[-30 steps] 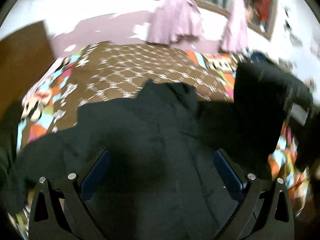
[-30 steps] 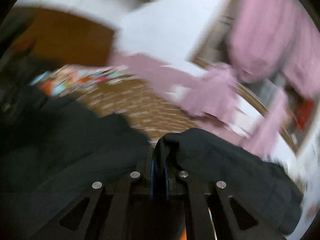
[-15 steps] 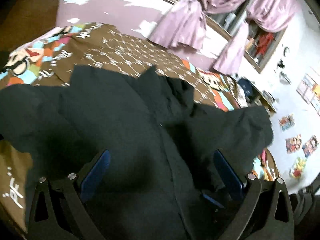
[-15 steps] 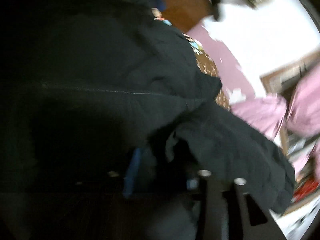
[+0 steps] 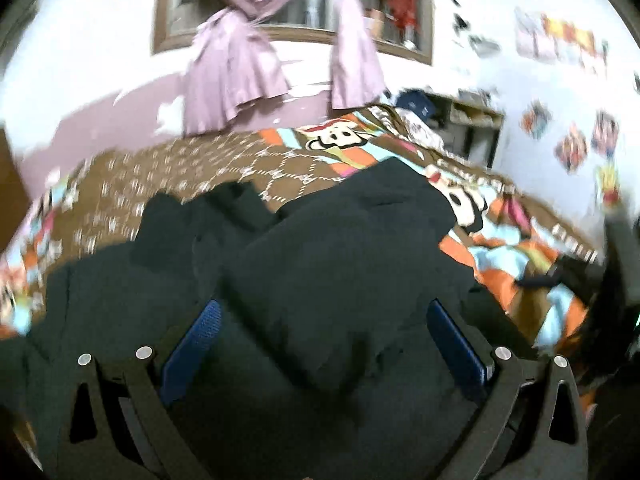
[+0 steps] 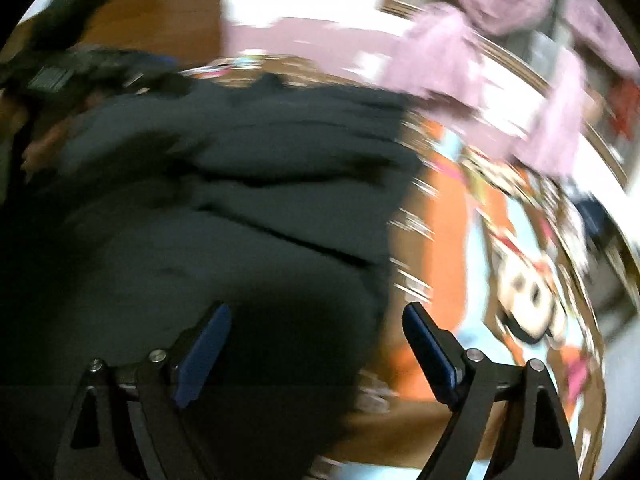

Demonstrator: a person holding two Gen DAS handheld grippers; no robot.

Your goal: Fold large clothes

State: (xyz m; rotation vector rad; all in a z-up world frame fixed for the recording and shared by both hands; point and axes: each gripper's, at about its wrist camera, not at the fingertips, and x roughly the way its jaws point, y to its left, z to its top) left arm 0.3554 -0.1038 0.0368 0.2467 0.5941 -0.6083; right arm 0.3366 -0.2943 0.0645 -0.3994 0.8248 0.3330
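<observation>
Your left gripper (image 5: 324,344) and right gripper (image 6: 316,340) are both hanging released over the black garment (image 5: 340,260), which is lying on the cartoon bedspread (image 5: 340,144); purple curtains (image 5: 236,76) are at twelve o'clock

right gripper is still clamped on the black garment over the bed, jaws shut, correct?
Not quite. The right wrist view shows the right gripper with jaws spread wide, holding nothing. It is over the black garment on the bed, as you said.
</observation>
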